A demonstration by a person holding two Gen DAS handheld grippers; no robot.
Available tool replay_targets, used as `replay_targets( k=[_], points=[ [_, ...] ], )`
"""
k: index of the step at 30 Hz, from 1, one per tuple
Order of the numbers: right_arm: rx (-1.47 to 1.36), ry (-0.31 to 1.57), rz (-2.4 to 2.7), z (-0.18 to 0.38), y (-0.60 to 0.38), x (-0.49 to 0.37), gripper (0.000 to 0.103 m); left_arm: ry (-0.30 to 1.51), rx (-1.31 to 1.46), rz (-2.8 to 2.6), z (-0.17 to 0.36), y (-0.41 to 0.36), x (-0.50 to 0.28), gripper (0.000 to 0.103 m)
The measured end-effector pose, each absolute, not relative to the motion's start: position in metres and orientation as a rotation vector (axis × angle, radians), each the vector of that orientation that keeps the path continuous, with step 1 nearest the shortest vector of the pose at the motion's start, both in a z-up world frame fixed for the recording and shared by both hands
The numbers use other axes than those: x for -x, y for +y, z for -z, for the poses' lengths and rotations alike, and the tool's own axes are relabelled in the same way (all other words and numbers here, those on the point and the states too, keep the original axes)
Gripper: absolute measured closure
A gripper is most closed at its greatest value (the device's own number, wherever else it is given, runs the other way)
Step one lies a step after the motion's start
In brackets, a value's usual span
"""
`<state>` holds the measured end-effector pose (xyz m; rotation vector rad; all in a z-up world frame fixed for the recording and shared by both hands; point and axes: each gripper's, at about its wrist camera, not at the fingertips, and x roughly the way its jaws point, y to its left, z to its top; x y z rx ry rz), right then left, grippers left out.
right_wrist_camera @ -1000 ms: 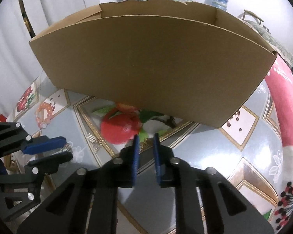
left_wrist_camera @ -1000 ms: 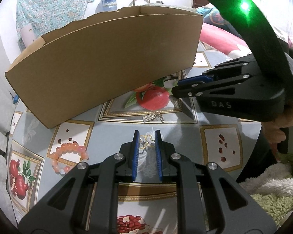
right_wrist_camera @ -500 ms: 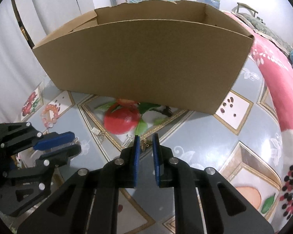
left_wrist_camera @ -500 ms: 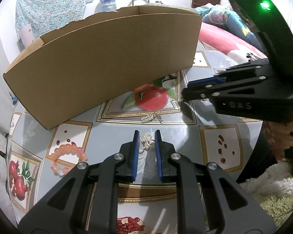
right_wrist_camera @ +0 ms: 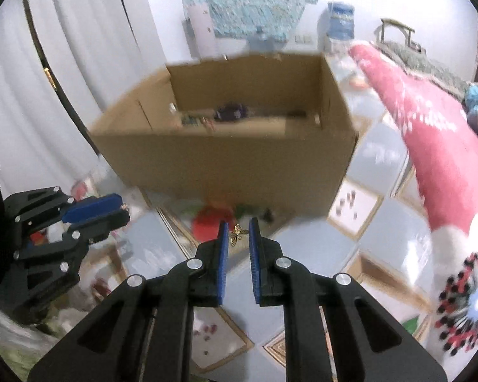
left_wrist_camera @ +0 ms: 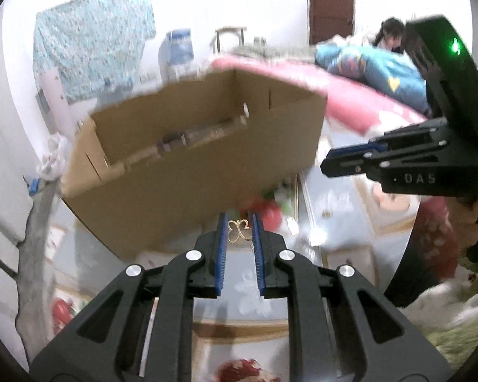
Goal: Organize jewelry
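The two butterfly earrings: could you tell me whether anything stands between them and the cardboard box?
Only the box's own near wall. Its top is open. The left gripper holds one butterfly earring, the right gripper the other, both in front of that wall.

Seen from the left wrist, the cardboard box stands on the table at twelve o'clock, just beyond the left gripper, which holds a butterfly earring between its pads. The right gripper reaches in from three o'clock, beside the box's right end. From the right wrist, the box is again at twelve o'clock with small items inside, the left gripper at nine o'clock, and a second butterfly earring sits between the right gripper's pads.
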<state>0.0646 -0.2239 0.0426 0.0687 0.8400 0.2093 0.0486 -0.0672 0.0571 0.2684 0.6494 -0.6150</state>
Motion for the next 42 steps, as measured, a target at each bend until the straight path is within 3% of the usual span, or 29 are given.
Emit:
replay_targets(
  k=[7, 12, 20, 24, 33, 37, 42],
  points=[
    [-0.048, 0.681, -0.319, -0.108, -0.225, -0.093, 0.090, 0.529, -0.198, 0.668, -0.123, -0.057, -0.078, 0.089],
    [-0.058, 0.726, -0.368, -0.119, -0.231, -0.148, 0.090, 0.609, -0.137, 0.664, -0.133, -0.071, -0.138, 0.089],
    [-0.134, 1.017, -0.429, -0.083, -0.242, -0.247, 0.090, 1.048, 0.086, 0.708, -0.073, -0.095, -0.237, 0.089],
    [-0.115, 1.106, -0.412, -0.065, -0.241, -0.274, 0.090, 1.183, 0.178, 0.691, -0.041, -0.102, -0.259, 0.089],
    [-0.099, 1.159, -0.422, -0.050, -0.242, -0.300, 0.089, 1.244, 0.222, 0.652, -0.025, -0.107, -0.271, 0.088],
    [-0.129, 1.128, -0.422, -0.055, -0.248, -0.300, 0.089, 1.265, 0.233, 0.637, -0.024, -0.107, -0.275, 0.077],
    [-0.146, 1.089, -0.412, -0.065, -0.257, -0.297, 0.089, 1.276, 0.244, 0.628, -0.023, -0.106, -0.278, 0.075]
  ],
)
